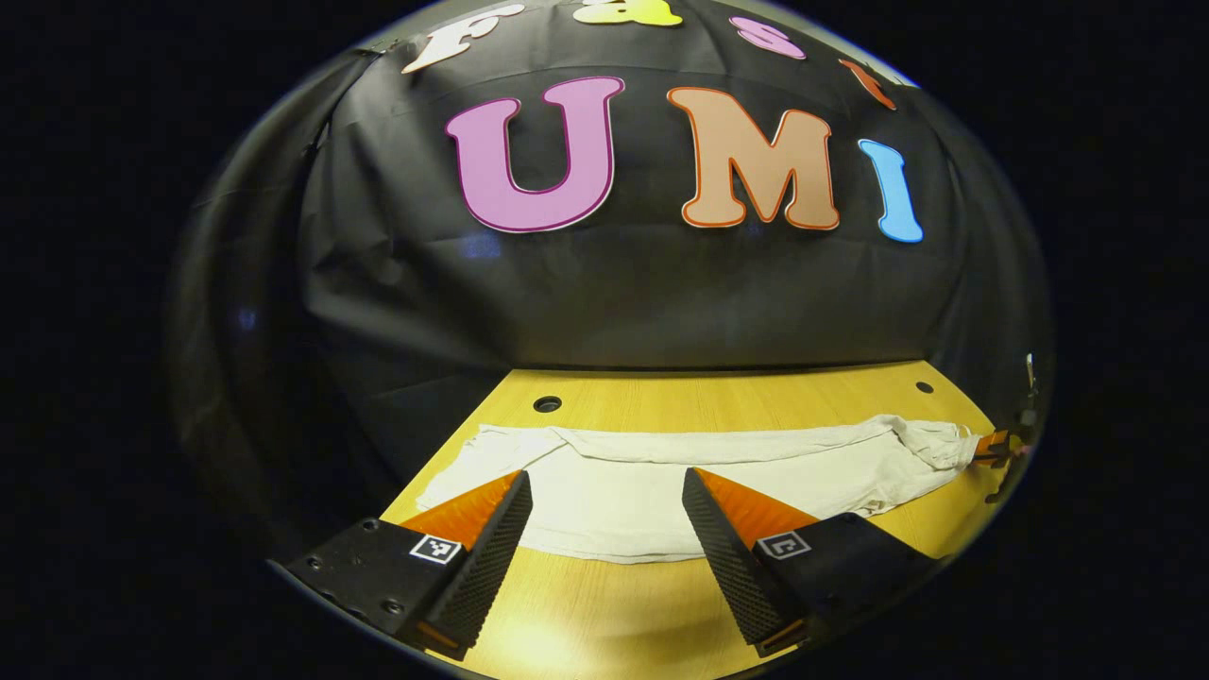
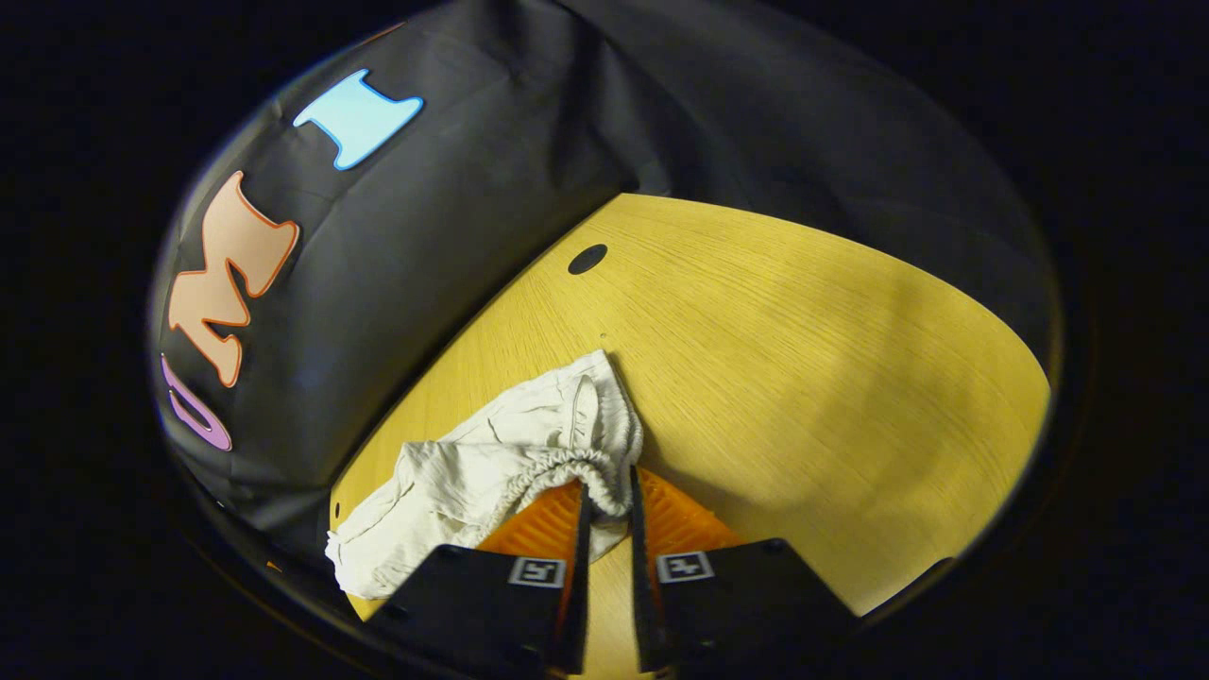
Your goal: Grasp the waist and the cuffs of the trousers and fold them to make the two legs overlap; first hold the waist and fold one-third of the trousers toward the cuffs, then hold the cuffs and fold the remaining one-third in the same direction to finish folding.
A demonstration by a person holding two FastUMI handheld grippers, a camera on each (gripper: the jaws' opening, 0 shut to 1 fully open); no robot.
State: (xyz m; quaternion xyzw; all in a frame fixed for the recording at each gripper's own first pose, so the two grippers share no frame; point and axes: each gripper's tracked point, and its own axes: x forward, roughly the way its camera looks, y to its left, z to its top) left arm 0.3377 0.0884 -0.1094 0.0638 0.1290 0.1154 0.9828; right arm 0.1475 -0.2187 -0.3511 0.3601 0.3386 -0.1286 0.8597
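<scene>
Pale cream trousers (image 1: 803,467) lie flat across the yellow wooden table (image 1: 718,397). Their cuff end (image 1: 472,453) is at the left and the gathered waist (image 1: 935,439) at the right. My left gripper (image 1: 604,477) is open and hovers over the near edge of the leg part, holding nothing. In the right gripper view, my right gripper (image 2: 609,486) is shut on the elastic waistband (image 2: 557,463), and the bunched waist cloth (image 2: 472,472) lies ahead of it on the table. That same right gripper (image 1: 994,447) shows small at the waist end in the left gripper view.
The black cloth wall (image 1: 614,293) runs along the table's far edge. Round holes sit in the tabletop near that edge (image 1: 547,404) (image 1: 924,387) (image 2: 587,259). Bare wood (image 2: 803,359) stretches beyond the waist to the right.
</scene>
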